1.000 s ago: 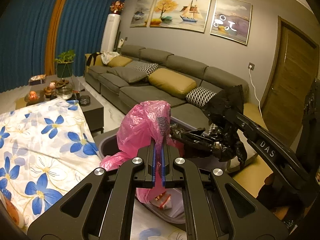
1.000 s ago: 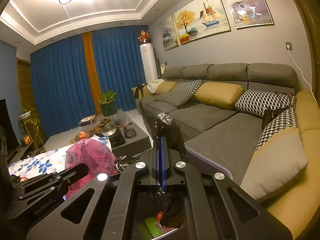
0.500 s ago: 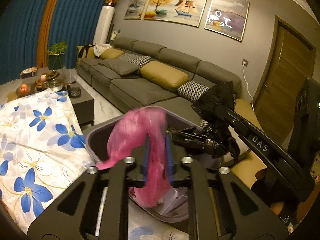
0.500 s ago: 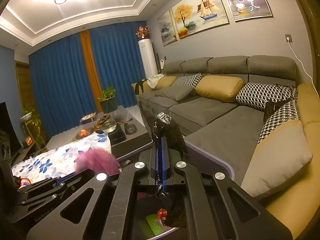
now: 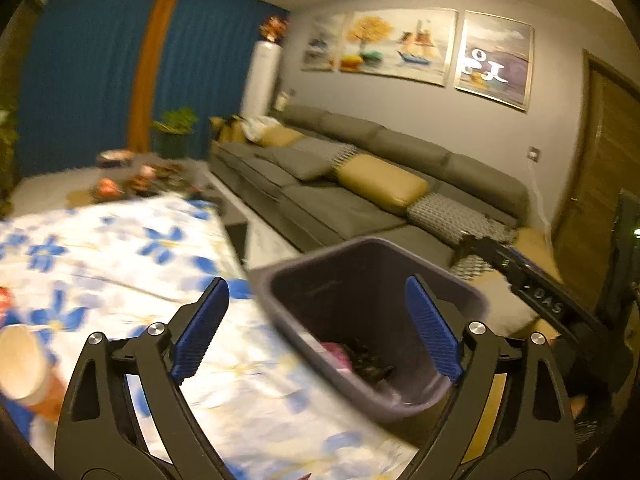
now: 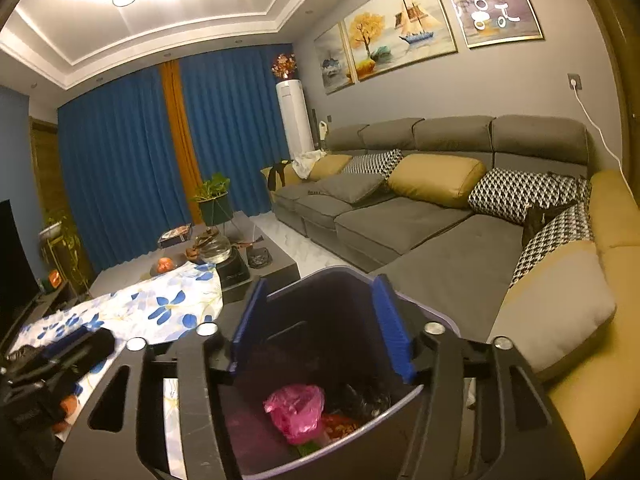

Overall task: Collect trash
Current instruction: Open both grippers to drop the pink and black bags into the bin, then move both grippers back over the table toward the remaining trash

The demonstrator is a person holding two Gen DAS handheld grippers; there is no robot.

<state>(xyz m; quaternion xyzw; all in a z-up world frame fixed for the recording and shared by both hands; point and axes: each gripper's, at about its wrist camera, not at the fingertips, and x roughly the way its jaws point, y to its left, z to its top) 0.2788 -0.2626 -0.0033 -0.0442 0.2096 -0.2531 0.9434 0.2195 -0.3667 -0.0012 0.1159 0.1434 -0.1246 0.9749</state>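
Both bags have left the tools since a second ago: the crumpled pink plastic bag (image 6: 296,404) that the left tool pinched and the crinkled black plastic bag (image 6: 366,398) that the right tool pinched now lie at the bottom of the dark purple rectangular plastic bin (image 6: 436,322), side by side, pink to the left of black in the right wrist view, with red and green scraps under them.

Nearest in the left wrist view, the left tool (image 5: 316,326) is released; its jaws are opening, and the blue ribbed pads stand far apart with nothing pinched between them. It hangs over the bin's near edge, its left finger above the white cloth with blue flowers (image 5: 120,248) that covers the worktop. A paper cup (image 5: 24,364) lies on that cloth at the left edge, blurred.

The right tool (image 6: 322,326) is likewise released, jaws opening, pads apart above the bin's open mouth and touching neither bag.

Beyond the cloth, the dark low worktop (image 6: 276,264) carries a glass bowl (image 6: 215,249), a dish of fruit and small clutter. To the right runs the grey sectional sofa (image 6: 400,220) with mustard and houndstooth cushions. Farther back stand a potted plant (image 6: 212,196), a white column air conditioner (image 6: 295,116), and blue curtains with an orange strip (image 6: 176,136). Three framed paintings (image 6: 396,28) hang on the grey wall.
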